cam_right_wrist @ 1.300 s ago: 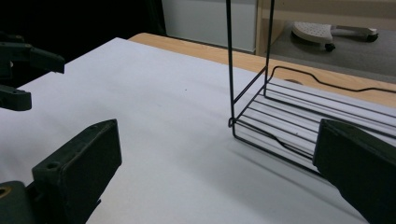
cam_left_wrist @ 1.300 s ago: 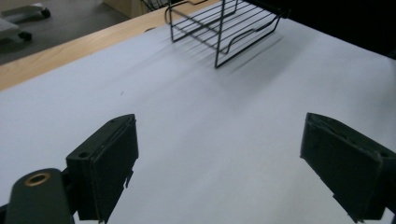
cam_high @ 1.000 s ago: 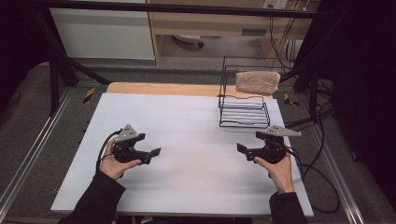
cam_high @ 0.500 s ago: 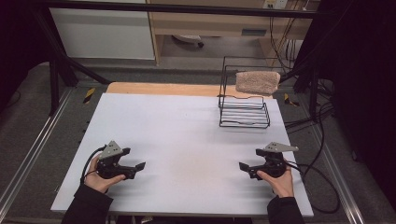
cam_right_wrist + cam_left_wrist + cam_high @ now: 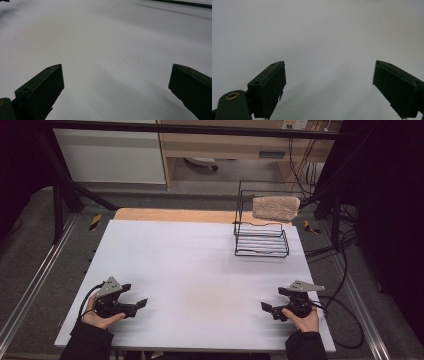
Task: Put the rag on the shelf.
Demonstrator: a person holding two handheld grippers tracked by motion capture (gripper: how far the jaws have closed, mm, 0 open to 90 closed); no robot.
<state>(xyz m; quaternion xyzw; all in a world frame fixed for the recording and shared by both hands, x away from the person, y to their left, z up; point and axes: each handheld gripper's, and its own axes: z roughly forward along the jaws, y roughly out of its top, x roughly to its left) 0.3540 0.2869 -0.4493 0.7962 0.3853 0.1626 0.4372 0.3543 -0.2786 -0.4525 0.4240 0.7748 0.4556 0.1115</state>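
Both tools gape empty over the white desk (image 5: 200,265): left tool (image 5: 141,304) lower left, right tool (image 5: 266,308) lower right.

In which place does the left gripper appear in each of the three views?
High view: left gripper at lower left, jaws open.
Left gripper view: its two black jaws rise from the bottom corners, wide apart.
Right gripper view: a dark bit at the top-left corner may be it; I cannot tell.
Shared landmark: the white table top.
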